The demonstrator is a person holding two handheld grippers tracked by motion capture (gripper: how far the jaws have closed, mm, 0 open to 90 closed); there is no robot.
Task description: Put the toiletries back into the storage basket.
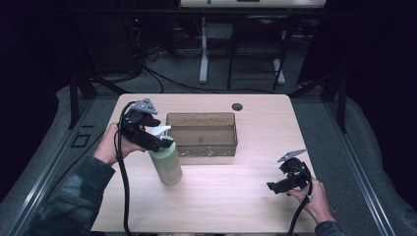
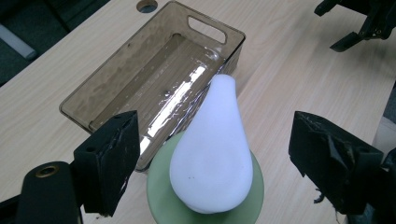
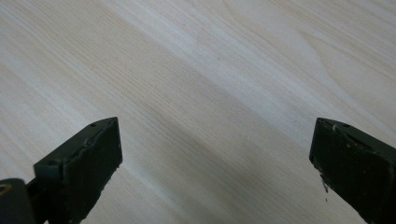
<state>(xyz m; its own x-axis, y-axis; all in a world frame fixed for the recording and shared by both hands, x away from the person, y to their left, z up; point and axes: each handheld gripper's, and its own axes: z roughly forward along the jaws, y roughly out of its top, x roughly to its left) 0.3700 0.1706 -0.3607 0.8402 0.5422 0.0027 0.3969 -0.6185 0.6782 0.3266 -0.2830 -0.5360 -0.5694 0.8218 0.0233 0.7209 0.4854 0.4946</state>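
The pale green pump bottle [image 1: 166, 164] stands upright on the table [image 1: 221, 196], just beside the brown plastic bin [image 1: 202, 133]. The left gripper [image 2: 212, 156] is set around its white pump head [image 2: 212, 154], jaws apart, pads not yet touching; closing is called for next. The right gripper [image 1: 276, 186] is held with jaws wide and empty.

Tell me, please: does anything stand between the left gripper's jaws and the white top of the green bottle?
Nothing visible does. In the left gripper view the left gripper straddles the white top of the green bottle, with clear gaps on both sides.
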